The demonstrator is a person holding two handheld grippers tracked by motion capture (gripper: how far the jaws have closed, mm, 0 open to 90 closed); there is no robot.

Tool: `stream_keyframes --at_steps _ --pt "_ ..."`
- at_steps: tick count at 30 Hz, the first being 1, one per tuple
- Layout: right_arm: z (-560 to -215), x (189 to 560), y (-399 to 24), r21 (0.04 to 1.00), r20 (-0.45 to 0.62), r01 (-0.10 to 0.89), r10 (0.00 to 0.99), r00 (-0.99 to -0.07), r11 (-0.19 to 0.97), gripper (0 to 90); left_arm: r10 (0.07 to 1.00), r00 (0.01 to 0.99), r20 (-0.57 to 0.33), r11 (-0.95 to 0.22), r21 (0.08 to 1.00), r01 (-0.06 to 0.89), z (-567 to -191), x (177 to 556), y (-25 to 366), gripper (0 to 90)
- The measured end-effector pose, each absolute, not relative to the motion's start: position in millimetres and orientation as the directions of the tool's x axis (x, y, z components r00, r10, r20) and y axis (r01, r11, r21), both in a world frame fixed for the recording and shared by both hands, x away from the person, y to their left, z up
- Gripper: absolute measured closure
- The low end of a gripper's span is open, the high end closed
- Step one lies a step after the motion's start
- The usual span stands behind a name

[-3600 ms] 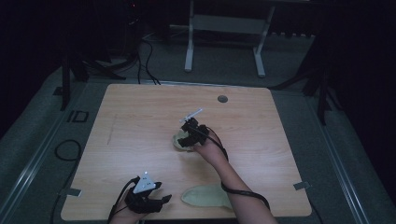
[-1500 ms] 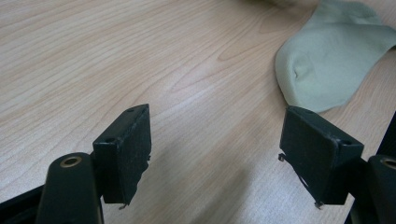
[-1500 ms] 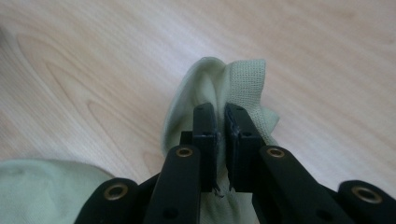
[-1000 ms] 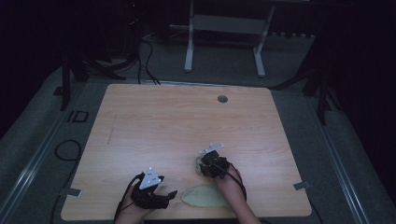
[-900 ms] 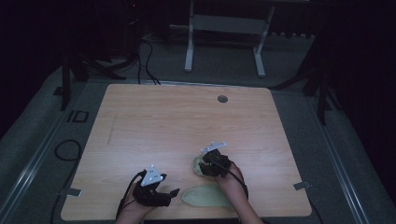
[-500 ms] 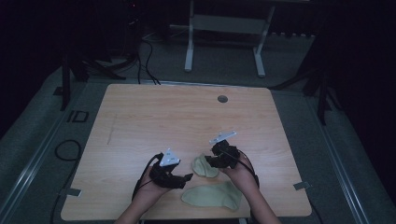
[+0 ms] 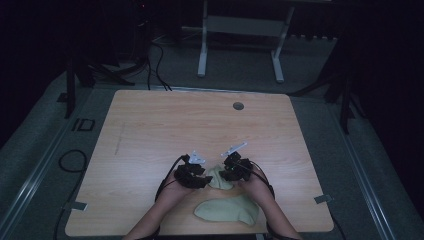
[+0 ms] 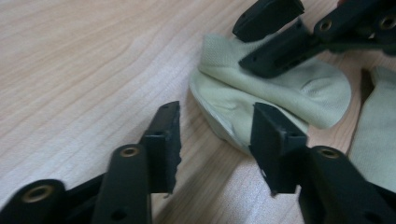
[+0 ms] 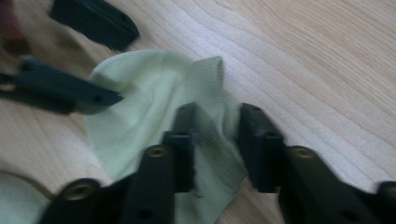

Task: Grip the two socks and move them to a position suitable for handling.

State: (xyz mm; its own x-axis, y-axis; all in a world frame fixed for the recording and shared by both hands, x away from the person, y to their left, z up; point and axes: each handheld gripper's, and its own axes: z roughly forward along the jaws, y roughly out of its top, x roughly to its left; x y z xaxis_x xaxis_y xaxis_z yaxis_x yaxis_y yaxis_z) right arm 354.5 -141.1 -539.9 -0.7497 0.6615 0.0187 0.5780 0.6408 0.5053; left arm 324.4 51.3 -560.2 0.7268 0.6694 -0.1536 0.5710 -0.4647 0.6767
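Observation:
A crumpled pale green sock point(image 7: 219, 179) lies on the wooden table point(image 7: 150, 130) between my two grippers. My right gripper point(image 9: 217, 123) has just been closing and is shut on the sock's ribbed cuff point(image 9: 212, 135); in the high view the right gripper point(image 7: 229, 174) is at the sock's right. My left gripper point(image 8: 215, 121) has just been closing too. It is open: one jaw is over bare wood, the other over the sock's edge point(image 8: 233, 116). From above, the left gripper point(image 7: 202, 177) is at the sock's left. A second, flat sock point(image 7: 227, 210) lies near the front edge.
The flat sock point(image 8: 378, 140) lies just to the near side of both hands. A round grommet point(image 7: 238, 106) is set in the table's far side. Beyond the table stand a metal frame point(image 7: 240, 25) and floor cables point(image 7: 155, 55).
My left gripper has moved right and away from the front edge, up to the crumpled sock, and its jaws have narrowed. The right gripper has shifted slightly, still on the sock.

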Motion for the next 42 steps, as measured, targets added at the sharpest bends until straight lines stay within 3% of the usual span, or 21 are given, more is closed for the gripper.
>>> stream_keyframes --at_steps 2,5,7,18,25,33,42 --pt "-539 353 -141 0.506 0.006 0.57 0.659 -0.752 0.647 80.7 0.672 0.726 -0.147 -0.469 0.674 0.571 -561 325 50 66.9" --pt "-539 351 -139 0.515 -0.017 0.545 0.644 -0.765 0.661 84.8 0.67 0.72 -0.179 -0.449 0.674 0.586 -563 325 48 82.8" --pt "-536 349 -139 0.524 -0.017 0.539 0.641 -0.767 0.659 85.8 0.681 0.708 -0.184 -0.437 0.674 0.596 -562 325 47 88.1" --pt "-491 335 -160 0.611 -0.022 0.515 0.664 -0.748 0.601 86.0 0.732 0.665 -0.152 -0.397 0.697 0.597 -541 316 51 88.9" --pt "-479 333 -189 0.628 -0.01 0.554 0.717 -0.697 0.546 85.9 0.745 0.65 -0.149 -0.374 0.714 0.593 -523 307 62 88.9" --pt "-488 333 -214 0.627 0.01 0.591 0.753 -0.658 0.507 85.8 0.748 0.644 -0.158 -0.369 0.708 0.602 -525 302 63 88.9" --pt "-521 342 -225 0.591 0.038 0.629 0.762 -0.647 0.504 85.7 0.755 0.638 -0.15 -0.385 0.686 0.618 -545 303 59 88.8"
